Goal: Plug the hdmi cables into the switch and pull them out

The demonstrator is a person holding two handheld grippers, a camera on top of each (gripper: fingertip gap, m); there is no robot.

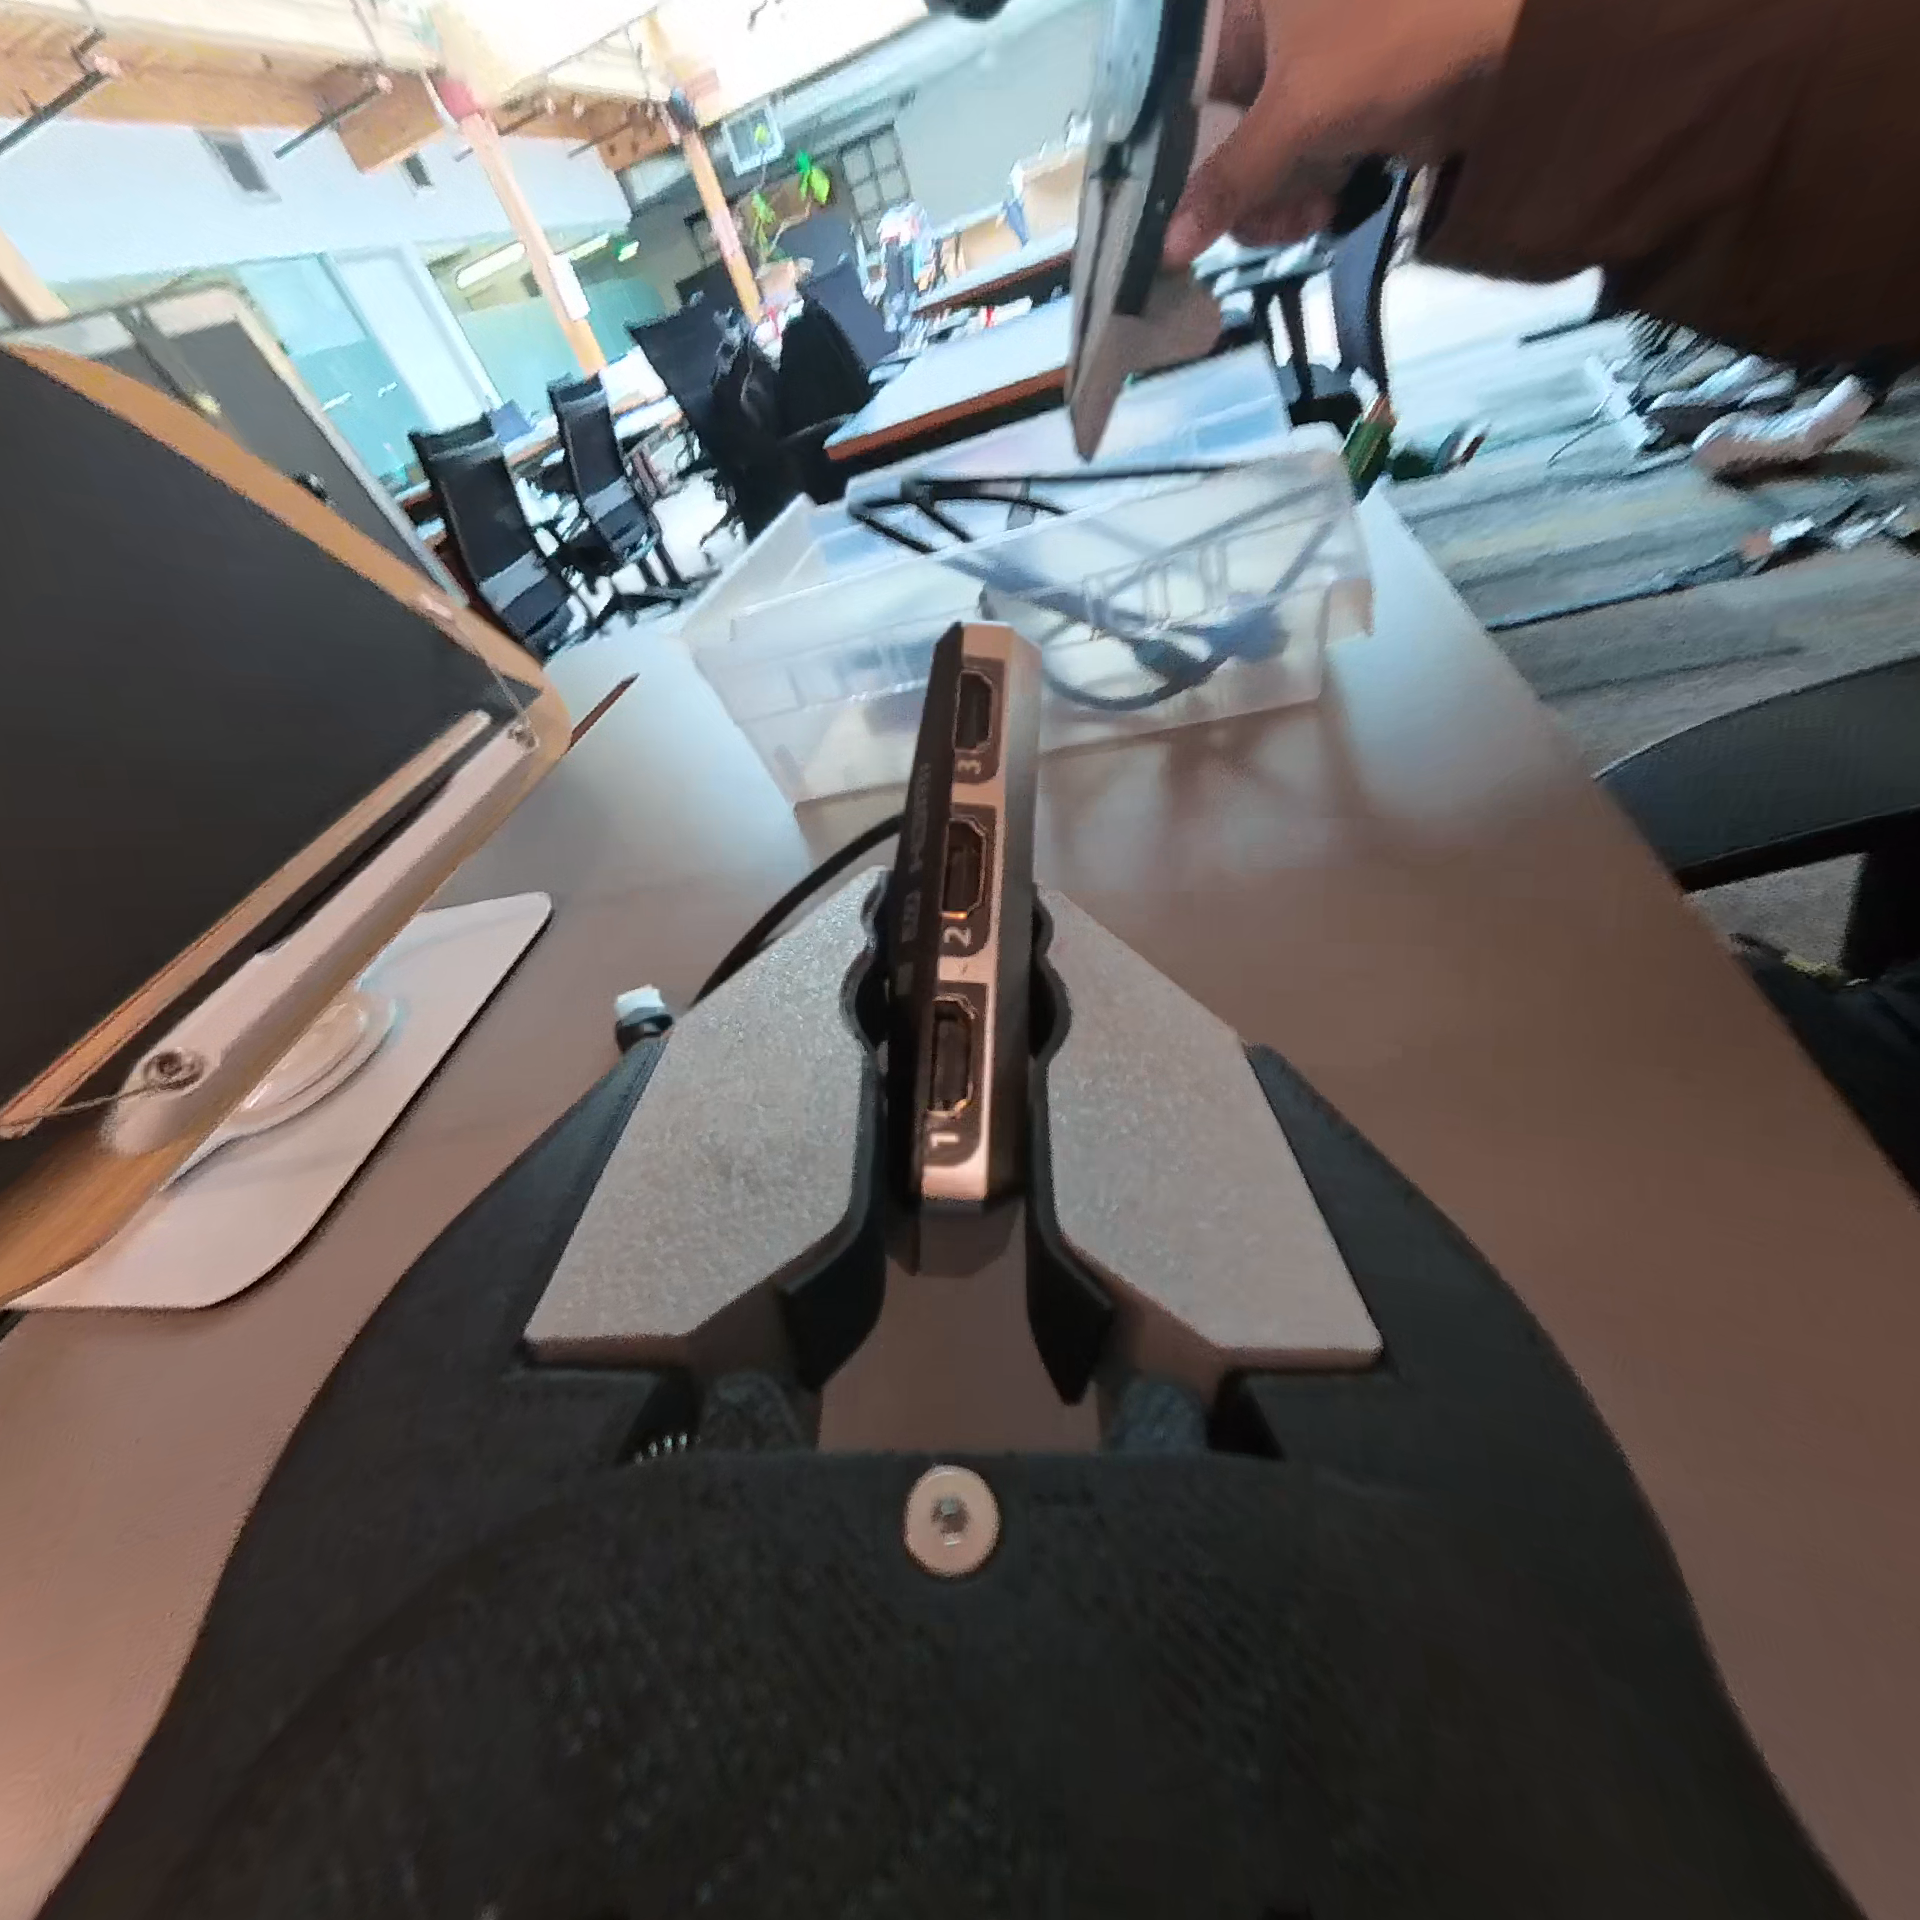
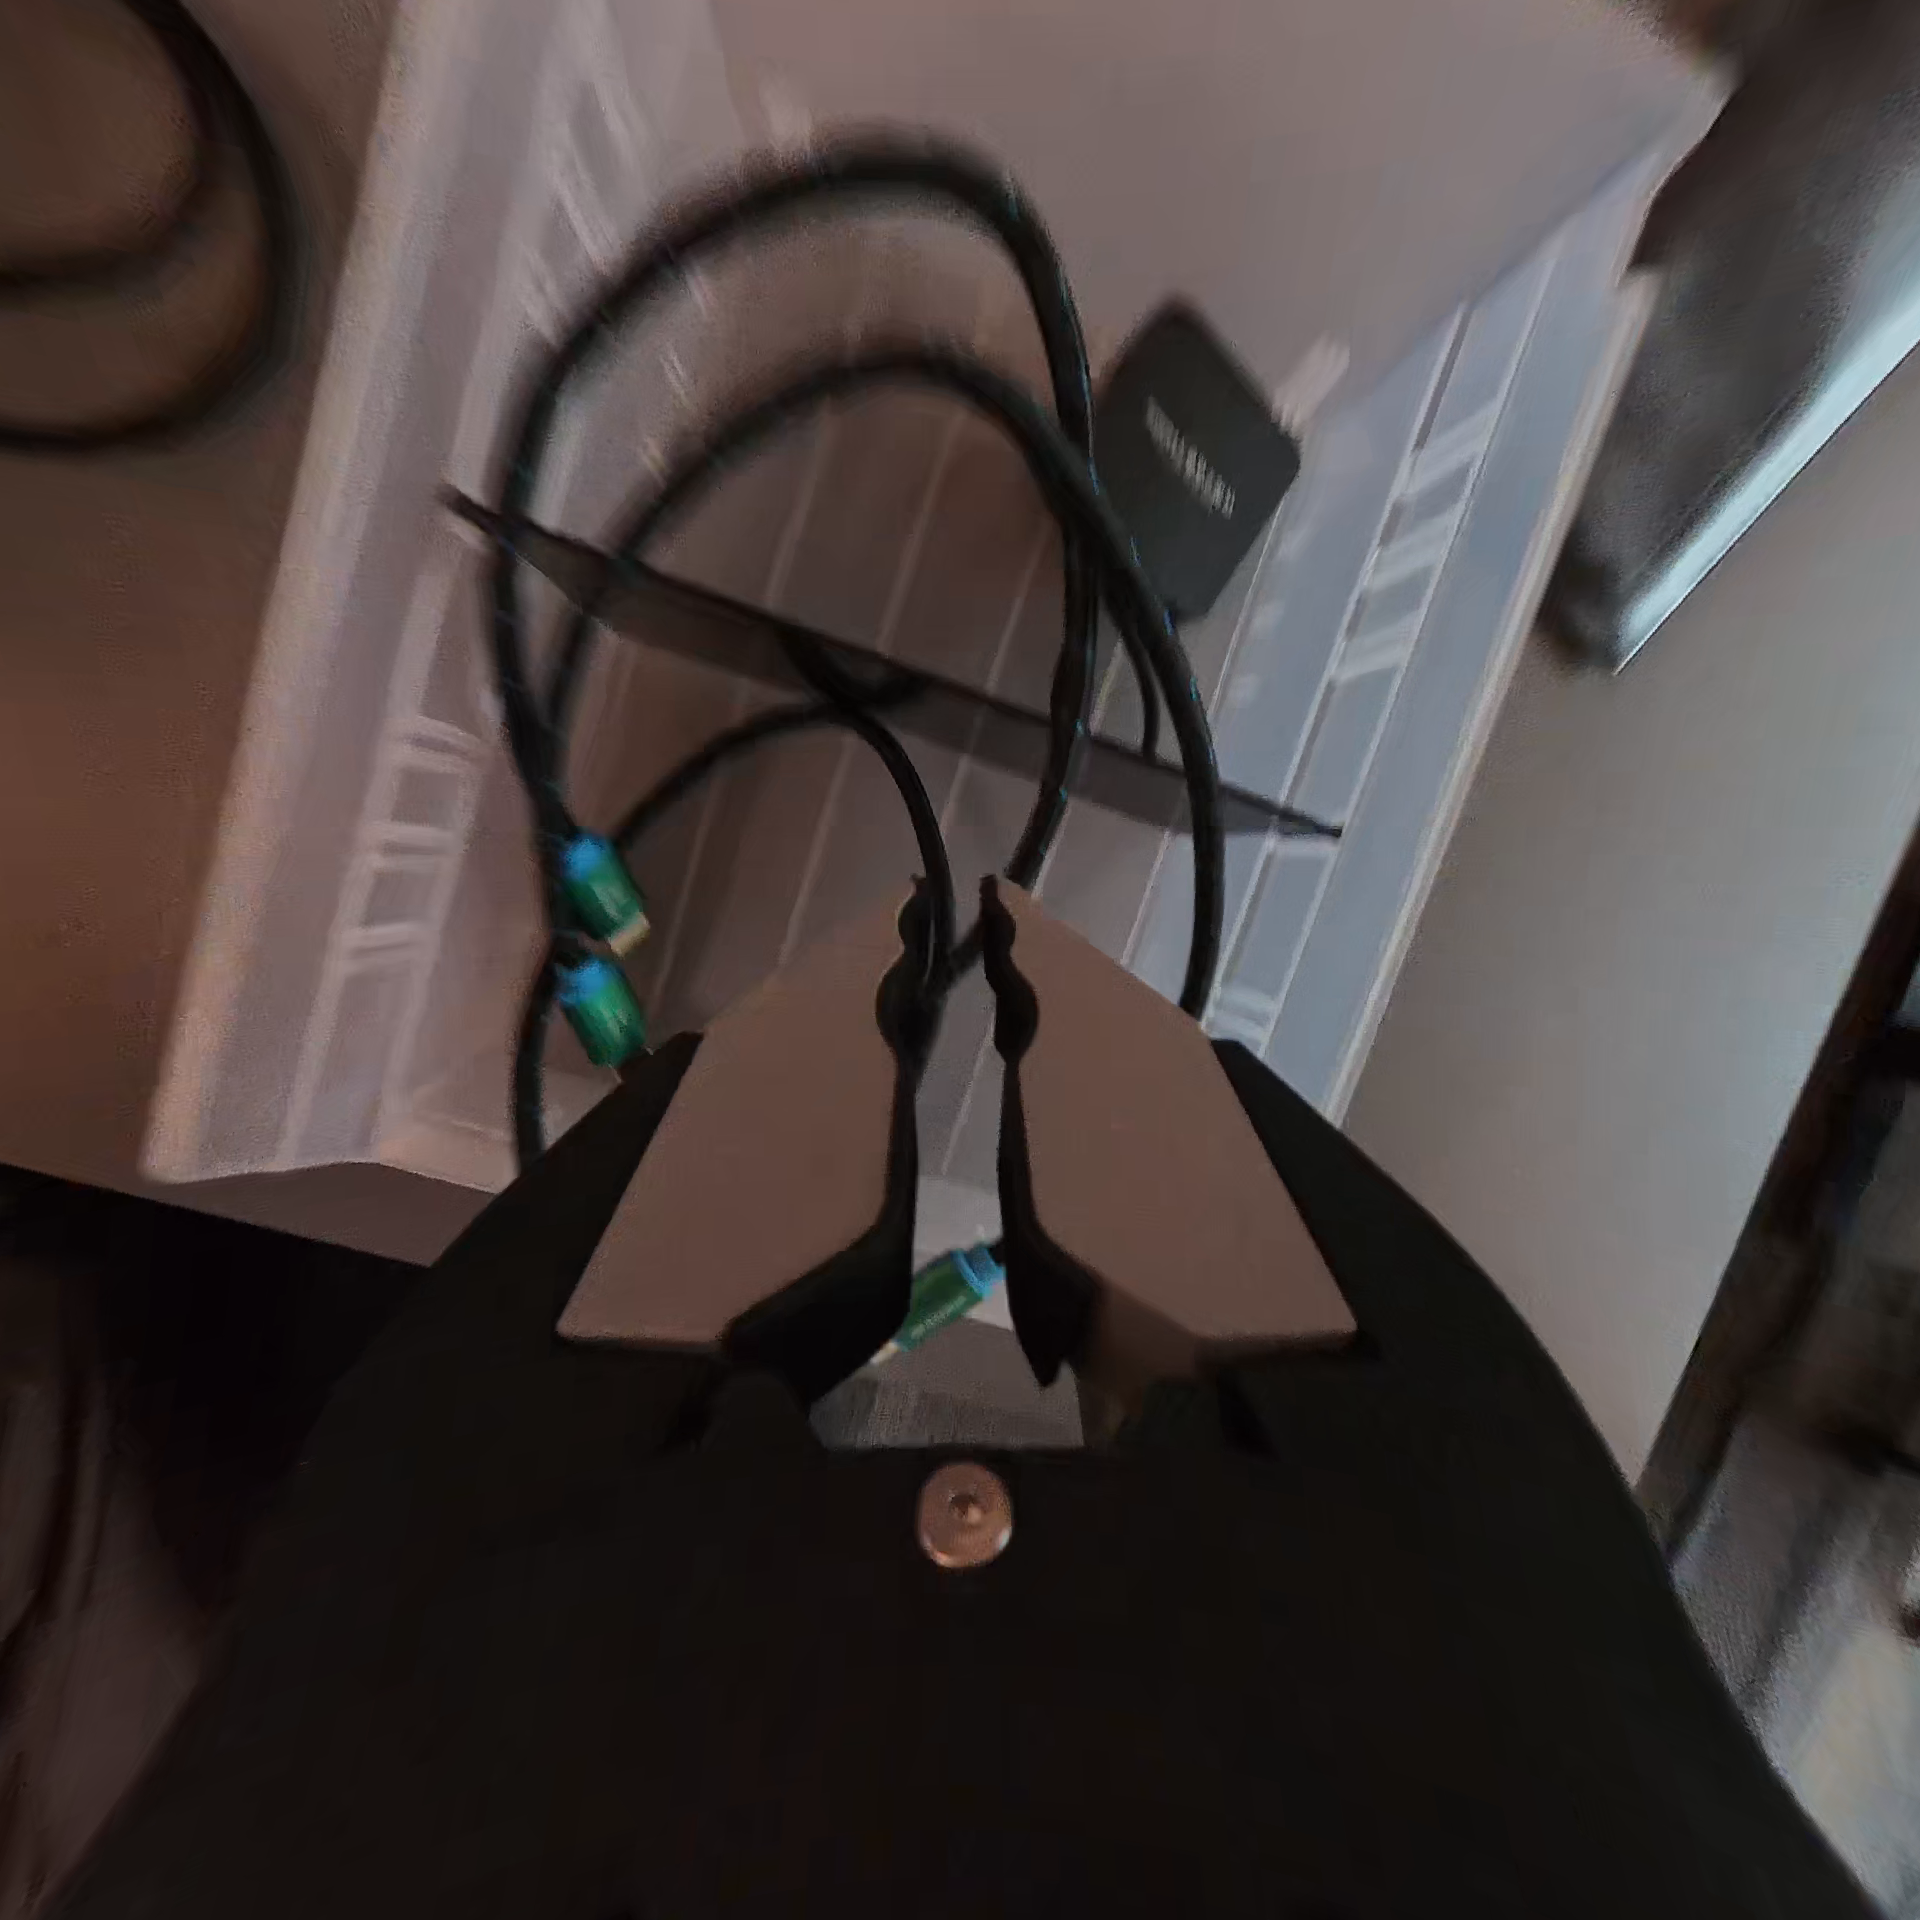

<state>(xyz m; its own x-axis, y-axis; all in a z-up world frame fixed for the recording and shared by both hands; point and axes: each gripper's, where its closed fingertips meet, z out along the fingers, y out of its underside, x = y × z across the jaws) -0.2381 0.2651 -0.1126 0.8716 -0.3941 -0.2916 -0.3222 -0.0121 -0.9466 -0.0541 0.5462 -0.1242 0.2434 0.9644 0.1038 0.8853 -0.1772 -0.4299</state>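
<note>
My left gripper (image 1: 956, 904) is shut on the HDMI switch (image 1: 971, 935), a slim dark and silver box held on edge above the table. Its three empty ports face me. A black lead (image 1: 790, 883) runs from behind it. My right gripper (image 1: 1091, 416) (image 2: 954, 894) hovers above a clear plastic bin (image 1: 790, 665) (image 2: 343, 831), its jaws a narrow gap apart and holding nothing. Black HDMI cables (image 1: 1132, 623) (image 2: 790, 208) lie coiled in the bin. Two green-blue plugs (image 2: 603, 894) lie left of the fingers, and a third plug (image 2: 951, 1299) shows under the jaws.
A screen on a silver stand (image 1: 208, 675) stands at the left of the brown table (image 1: 1299, 883). A flat black device (image 2: 1195, 457) lies in the bin's far part. A dark chair (image 1: 1766, 769) is off the table's right edge. A hand and sleeve (image 1: 1558, 125) hold the right gripper.
</note>
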